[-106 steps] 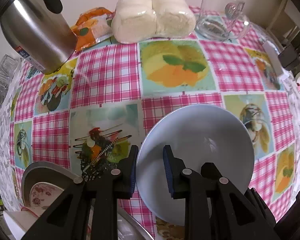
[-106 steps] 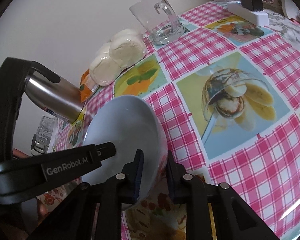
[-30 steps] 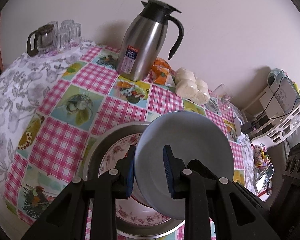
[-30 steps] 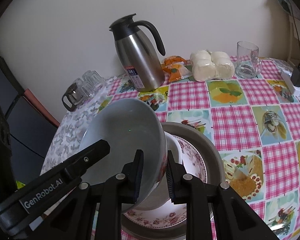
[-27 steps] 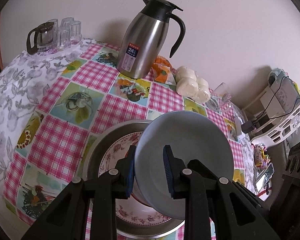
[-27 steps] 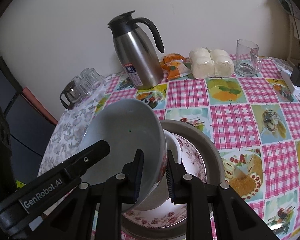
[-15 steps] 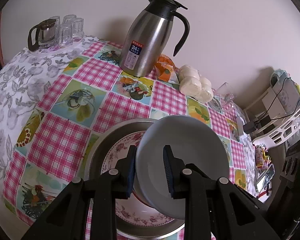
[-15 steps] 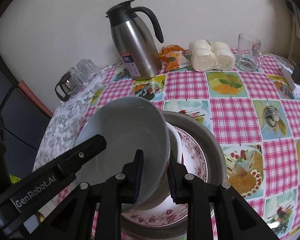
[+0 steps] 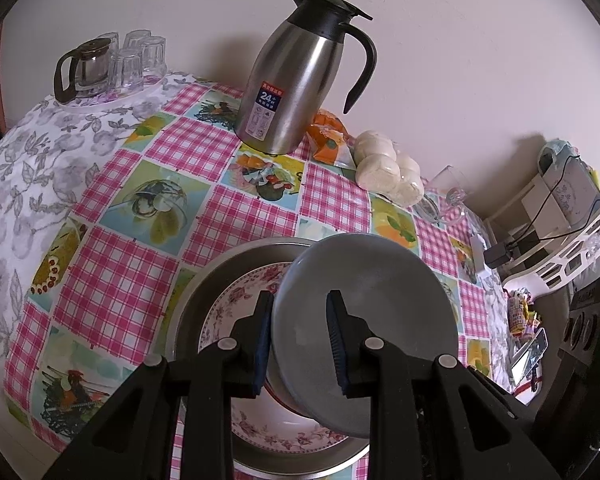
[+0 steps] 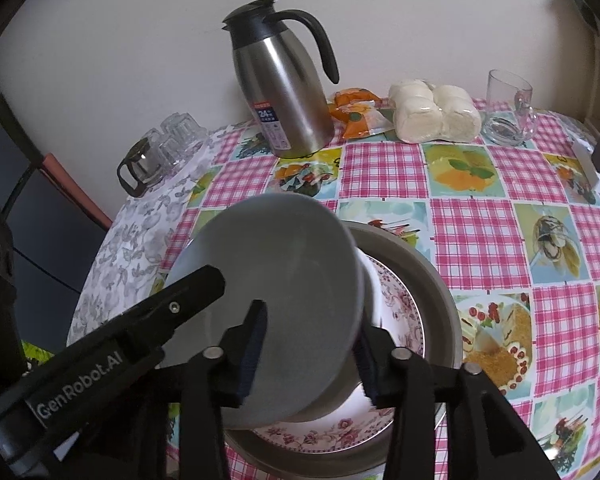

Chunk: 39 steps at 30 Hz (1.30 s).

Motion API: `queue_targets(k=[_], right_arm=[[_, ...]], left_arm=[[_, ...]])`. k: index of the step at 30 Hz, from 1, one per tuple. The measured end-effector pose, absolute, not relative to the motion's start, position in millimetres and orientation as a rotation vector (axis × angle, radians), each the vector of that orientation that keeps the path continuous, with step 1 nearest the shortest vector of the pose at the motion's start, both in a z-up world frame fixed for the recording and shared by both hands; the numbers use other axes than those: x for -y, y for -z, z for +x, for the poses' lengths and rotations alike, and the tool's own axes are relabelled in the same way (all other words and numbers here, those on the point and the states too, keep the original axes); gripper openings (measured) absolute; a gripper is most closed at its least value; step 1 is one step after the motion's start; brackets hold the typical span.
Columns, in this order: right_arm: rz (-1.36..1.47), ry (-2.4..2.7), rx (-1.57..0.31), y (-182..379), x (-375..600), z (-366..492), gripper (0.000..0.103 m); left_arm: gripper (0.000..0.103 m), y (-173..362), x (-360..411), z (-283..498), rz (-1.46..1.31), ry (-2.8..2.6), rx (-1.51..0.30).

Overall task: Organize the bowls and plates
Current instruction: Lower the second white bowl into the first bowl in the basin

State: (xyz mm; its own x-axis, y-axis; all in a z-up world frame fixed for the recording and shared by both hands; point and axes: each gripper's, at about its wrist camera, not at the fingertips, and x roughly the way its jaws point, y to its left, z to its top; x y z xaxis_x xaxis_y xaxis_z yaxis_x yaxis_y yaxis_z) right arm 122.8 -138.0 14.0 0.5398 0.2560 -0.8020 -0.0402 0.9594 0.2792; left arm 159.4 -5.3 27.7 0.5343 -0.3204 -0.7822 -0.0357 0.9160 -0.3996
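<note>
My right gripper is opening, pads coming off the grey bowl rim they clamped a moment ago. My left gripper is pinching its near rim, bowl nesting on the floral plate directly below.

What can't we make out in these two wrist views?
- Underside of the grey bowl: both views, hidden by the bowl itself, so contact with the floral plate is unclear.
- Left gripper pad contact on the rim: left wrist view, the bowl wall covers it.
- Near rim of the metal basin: both views, behind gripper bodies.
- Thermos label text: too small.
- Right gripper: jaws opening, bowl rim between them.
</note>
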Motion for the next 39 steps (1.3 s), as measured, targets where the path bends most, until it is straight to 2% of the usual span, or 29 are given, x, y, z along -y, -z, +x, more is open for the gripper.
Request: queue_targets(k=[10, 30, 33, 39], right_arm=[[0.230, -0.192, -0.975, -17.2, 139.7, 121.4, 0.053], [0.204, -0.195, -0.920, -24.7, 143.1, 120.1, 0.053], [0.163, -0.167, -0.904, -27.2, 142.5, 119.2, 0.057], [0.173, -0.173, -0.902, -26.6, 147.5, 119.0, 0.058]], left_arm=[[0.026, -28.7, 0.3, 159.2, -0.415, 0.170, -0.988], [0.026, -26.0, -5.8, 159.5, -0.432, 0.130, -0.977], [0.026, -25.3, -4.7, 159.7, -0.432, 0.133, -0.977], [0.026, -24.2, -3.5, 160.1, -0.435, 0.136, -0.977]])
